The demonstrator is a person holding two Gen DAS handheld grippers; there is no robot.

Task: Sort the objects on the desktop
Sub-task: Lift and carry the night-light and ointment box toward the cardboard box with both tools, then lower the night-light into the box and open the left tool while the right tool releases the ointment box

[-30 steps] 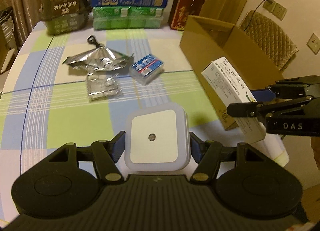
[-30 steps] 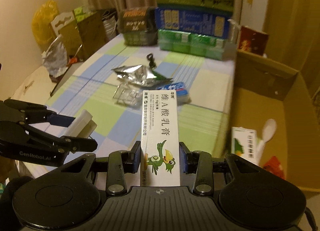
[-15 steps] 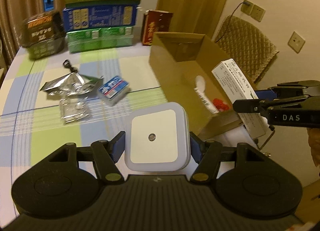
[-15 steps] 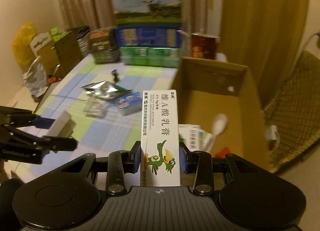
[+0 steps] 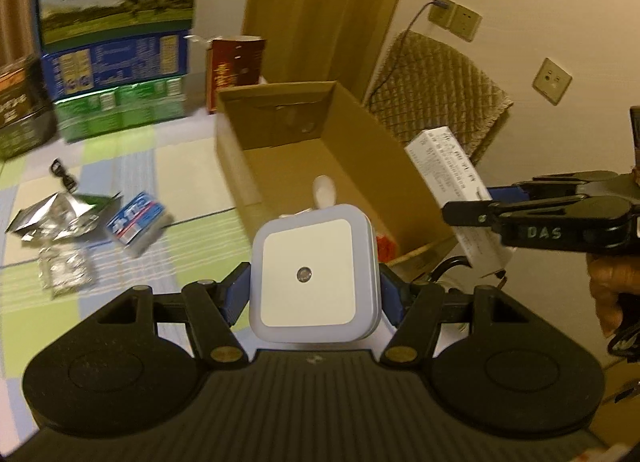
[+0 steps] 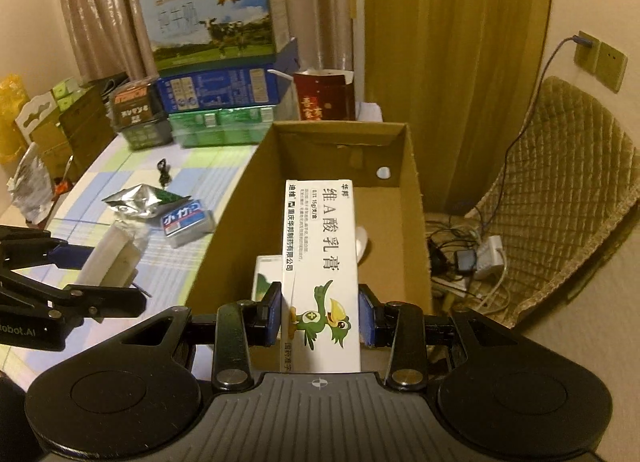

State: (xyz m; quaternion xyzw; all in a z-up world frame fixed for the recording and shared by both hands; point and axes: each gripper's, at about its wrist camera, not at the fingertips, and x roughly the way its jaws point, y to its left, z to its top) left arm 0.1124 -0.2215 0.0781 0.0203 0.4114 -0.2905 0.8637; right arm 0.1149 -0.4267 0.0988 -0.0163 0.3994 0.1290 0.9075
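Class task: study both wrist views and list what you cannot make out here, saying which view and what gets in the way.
- Cardboard box contents, right wrist view: the held ointment carton covers most of a green-and-white box and a white spoon-like item.
- Night light, left wrist view: hides the box floor behind it.
- Foil pouch and blue packet, left wrist view: blurred, print unreadable.

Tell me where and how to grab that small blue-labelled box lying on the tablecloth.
Grip the blue-labelled box across its two long sides, coming from above. It lies flat with its label up. The foil packet touches its far corner, so the long sides look the freest.
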